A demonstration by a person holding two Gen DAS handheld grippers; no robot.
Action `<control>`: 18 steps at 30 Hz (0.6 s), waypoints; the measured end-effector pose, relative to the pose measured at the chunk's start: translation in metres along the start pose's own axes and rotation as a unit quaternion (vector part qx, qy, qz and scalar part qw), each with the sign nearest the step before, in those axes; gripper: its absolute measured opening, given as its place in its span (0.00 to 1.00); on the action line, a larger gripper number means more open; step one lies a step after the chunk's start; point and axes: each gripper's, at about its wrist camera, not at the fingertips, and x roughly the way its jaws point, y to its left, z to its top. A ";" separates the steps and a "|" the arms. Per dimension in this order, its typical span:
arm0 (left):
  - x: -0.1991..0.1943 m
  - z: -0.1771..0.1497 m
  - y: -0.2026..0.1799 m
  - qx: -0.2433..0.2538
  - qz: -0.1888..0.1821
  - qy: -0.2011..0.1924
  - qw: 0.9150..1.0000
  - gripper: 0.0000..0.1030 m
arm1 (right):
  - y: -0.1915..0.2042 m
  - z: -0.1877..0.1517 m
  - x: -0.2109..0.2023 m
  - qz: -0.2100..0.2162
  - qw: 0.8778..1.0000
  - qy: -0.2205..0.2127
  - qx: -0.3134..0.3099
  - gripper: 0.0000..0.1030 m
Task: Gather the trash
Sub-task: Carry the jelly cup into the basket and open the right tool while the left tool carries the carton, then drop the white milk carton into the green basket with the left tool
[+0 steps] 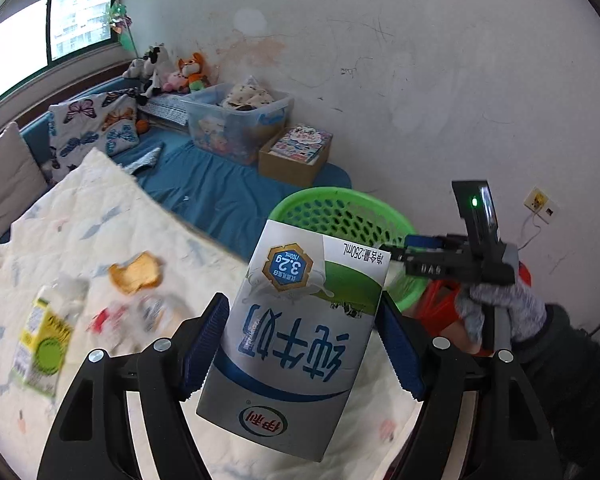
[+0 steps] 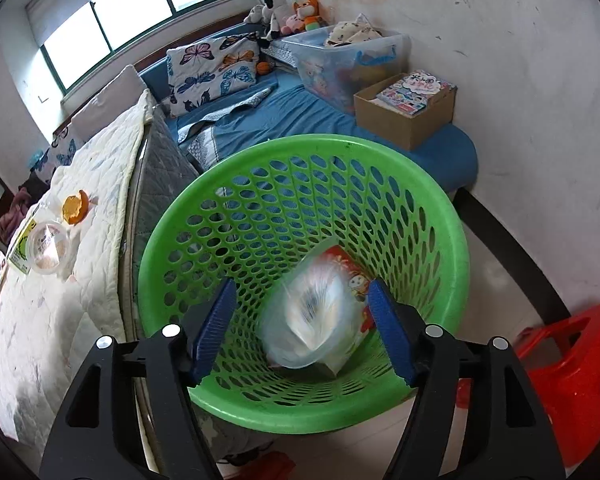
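Beside bed [image 2: 60, 320], green basket [image 2: 440, 216] holds blurred plastic bag [image 2: 312, 320].

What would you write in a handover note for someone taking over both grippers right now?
Left gripper: shut on the milk carton, held above the bed.
Right gripper: open over the green basket; a clear plastic wrapper is blurred between its pads.
Done: a red packet lies in the basket.
Left: bin the carton, then the orange peel, plastic cup and yellow-green carton on the white quilt.
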 end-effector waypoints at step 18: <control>0.112 0.061 -0.038 -0.025 -0.031 0.035 0.999 0.70 | -0.018 -0.008 -0.029 0.025 0.999 -0.032 0.010 0.71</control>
